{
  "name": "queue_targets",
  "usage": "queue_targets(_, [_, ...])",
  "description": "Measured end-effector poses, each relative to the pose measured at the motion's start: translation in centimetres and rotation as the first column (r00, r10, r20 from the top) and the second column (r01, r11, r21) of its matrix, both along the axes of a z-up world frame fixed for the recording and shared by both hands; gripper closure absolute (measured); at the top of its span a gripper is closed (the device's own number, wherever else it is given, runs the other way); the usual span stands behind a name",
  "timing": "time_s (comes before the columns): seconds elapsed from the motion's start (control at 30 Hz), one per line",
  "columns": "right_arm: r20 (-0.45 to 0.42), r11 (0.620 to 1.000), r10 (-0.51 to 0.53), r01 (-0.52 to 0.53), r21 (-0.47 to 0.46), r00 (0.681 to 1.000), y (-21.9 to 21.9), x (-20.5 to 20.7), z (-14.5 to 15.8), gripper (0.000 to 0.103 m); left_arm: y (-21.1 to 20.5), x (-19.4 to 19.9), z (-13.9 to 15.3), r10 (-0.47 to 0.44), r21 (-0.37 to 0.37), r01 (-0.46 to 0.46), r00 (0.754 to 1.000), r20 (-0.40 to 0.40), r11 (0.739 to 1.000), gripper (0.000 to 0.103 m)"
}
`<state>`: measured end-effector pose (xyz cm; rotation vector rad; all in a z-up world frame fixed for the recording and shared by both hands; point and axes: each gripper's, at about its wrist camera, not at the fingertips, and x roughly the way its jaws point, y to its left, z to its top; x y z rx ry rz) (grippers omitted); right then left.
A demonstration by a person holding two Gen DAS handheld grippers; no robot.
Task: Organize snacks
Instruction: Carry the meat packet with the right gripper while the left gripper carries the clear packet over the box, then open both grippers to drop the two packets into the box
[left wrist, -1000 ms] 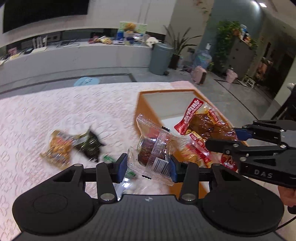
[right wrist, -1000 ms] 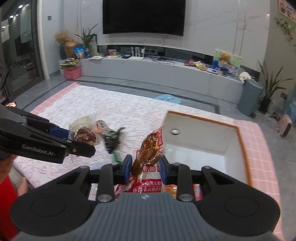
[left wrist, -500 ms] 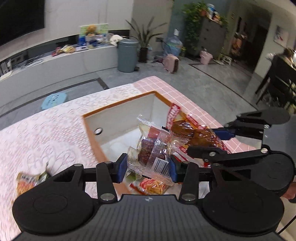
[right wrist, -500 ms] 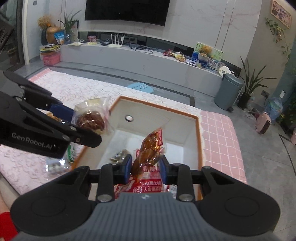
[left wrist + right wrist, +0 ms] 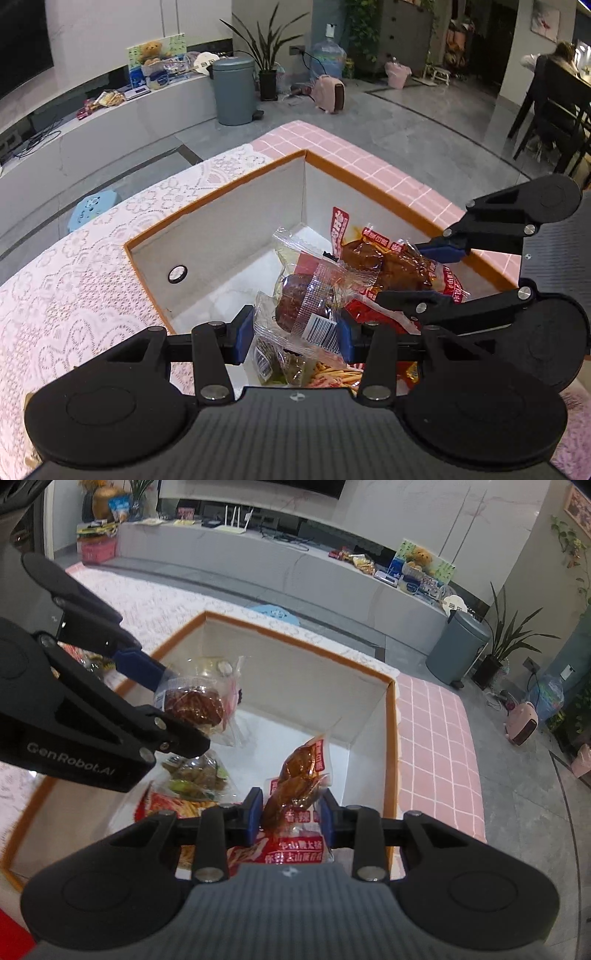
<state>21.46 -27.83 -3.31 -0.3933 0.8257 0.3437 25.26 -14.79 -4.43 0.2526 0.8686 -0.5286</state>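
Note:
My left gripper [image 5: 293,334] is shut on a clear packet with a dark brown snack [image 5: 306,302] and holds it over the open white box with an orange rim [image 5: 221,192]. The same packet [image 5: 195,701] shows in the right wrist view, pinched by the left gripper [image 5: 177,705]. My right gripper [image 5: 290,814] is shut on a red packet of brown meat [image 5: 299,771], also above the box [image 5: 295,642]. In the left wrist view that red packet [image 5: 399,269] hangs in the right gripper [image 5: 424,273]. Both grippers sit close together.
On the box floor lie a red packet of strips [image 5: 173,805] and a clear packet with green and brown bits [image 5: 195,775]. The box stands on a white lace cloth [image 5: 74,273] over a pink checked table [image 5: 436,738]. More snacks [image 5: 88,661] lie left of the box.
Both grippers have carried their packets from above the lace cloth to over the box and lower into it. The loose snacks on the cloth have slid out of the left wrist view.

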Motion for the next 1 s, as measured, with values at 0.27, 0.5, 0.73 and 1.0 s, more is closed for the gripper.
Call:
queue_targets(0.27, [-0.024,0.999,0.03,-0.031,-0.044,0.999,0.9,1.5,-2.2,0.069,-0.7,0.9,-1.9,-0.044,0.067,0.044,0.999,0.0,0.997,0.052])
queue_targets(0.5, [-0.047,0.996,0.036,-0.039,-0.075,0.998,1.5,2.1,-3.3,0.065,-1.3,1.2,-3.0,-0.056,0.145,0.058,0.998,-0.02,0.988,0.051])
queue_targets(0.73, [-0.072,0.988,0.049,-0.059,-0.142,0.996,2.1,2.2,-3.5,0.064,-1.9,1.3,-3.1,-0.057,0.19,0.059,0.998,-0.015,0.98,0.043])
queue_targets(1.0, [-0.077,0.985,0.025,-0.038,-0.167,0.997,1.6,1.8,-3.0,0.05,-2.2,0.6,-2.8,-0.086,0.232,0.082,0.996,0.005,0.969,0.025])
